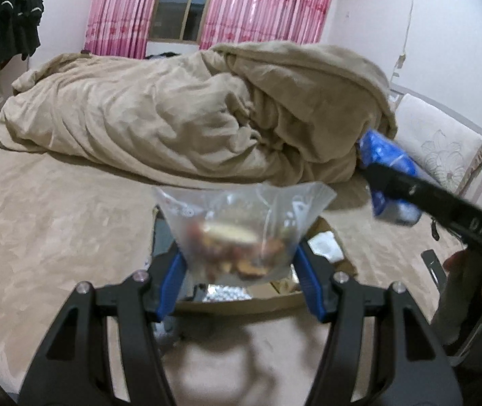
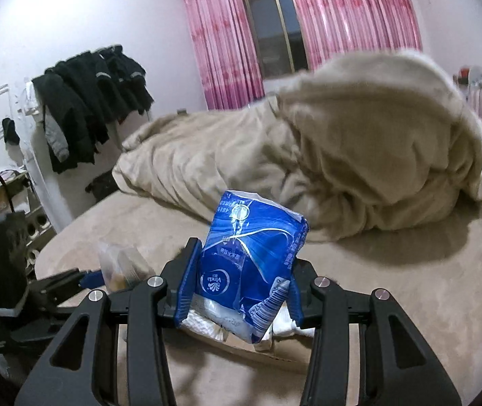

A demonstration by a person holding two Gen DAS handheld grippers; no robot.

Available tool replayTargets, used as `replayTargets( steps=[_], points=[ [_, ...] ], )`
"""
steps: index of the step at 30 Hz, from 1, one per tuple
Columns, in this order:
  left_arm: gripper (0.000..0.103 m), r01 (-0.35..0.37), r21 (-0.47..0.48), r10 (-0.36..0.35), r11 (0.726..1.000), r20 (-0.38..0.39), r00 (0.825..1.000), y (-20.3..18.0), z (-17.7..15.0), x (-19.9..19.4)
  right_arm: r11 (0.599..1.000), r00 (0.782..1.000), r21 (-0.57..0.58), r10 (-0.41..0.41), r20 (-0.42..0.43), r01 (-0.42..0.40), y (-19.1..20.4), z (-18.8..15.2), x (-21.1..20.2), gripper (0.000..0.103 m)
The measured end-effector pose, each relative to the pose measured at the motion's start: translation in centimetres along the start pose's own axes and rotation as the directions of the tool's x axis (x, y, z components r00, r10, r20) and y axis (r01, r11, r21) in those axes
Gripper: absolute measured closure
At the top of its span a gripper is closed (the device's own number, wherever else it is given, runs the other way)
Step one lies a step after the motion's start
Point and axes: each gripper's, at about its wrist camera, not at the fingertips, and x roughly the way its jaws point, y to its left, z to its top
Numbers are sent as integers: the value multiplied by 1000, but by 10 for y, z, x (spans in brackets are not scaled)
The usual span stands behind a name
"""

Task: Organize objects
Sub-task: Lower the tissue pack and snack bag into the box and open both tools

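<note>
My left gripper (image 1: pixel 241 270) is shut on a clear plastic bag of dried snacks (image 1: pixel 241 233) and holds it above an open cardboard box (image 1: pixel 329 247) on the bed. My right gripper (image 2: pixel 241 291) is shut on a blue Vinda tissue pack (image 2: pixel 251 264) and holds it above the same box (image 2: pixel 268 352). The tissue pack also shows at the right of the left wrist view (image 1: pixel 390 169), held by the right gripper's black finger. The snack bag shows at the left of the right wrist view (image 2: pixel 122 267), in the left gripper.
A crumpled beige duvet (image 1: pixel 187 115) lies across the far half of the bed. The beige bed sheet (image 1: pixel 38 230) surrounds the box. Dark clothes (image 2: pixel 92 101) hang on a rack at the left wall. Pink curtains (image 2: pixel 227 40) flank a window.
</note>
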Motion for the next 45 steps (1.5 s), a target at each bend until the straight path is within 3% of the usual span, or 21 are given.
replayTargets(
  steps=[11,15,17,19,21,33,40,45],
  points=[
    [39,22,-26,-25,999,-120,992,18,-12,67,990,987,107,100,-123,-87,-20,-36,74,54],
    [34,-12,-34,7,999,-130,992,23,-14,69,990,984,119,95,-153,-77,-23,-48,88,53],
    [21,-30,-38,25,999,-125,992,25,-13,65,990,984,121,83,-155,-65,-25,-51,91,48],
    [12,-30,-45,25,999,-112,993,27,-14,58,991,987,121,72,-147,-54,-26,-52,91,36],
    [10,-32,-49,27,998,-93,995,29,-13,51,991,989,126,65,-135,-48,-28,-52,89,19],
    [10,-66,-76,65,995,-16,998,37,-8,-24,994,998,100,53,-26,-50,-11,-31,33,18],
    [10,-87,-39,88,995,23,996,30,-20,-75,998,999,52,46,22,-47,20,-14,-8,18],
    [10,-102,-41,102,994,6,995,39,-38,-87,997,996,39,65,55,-67,39,-12,-30,18]
  ],
)
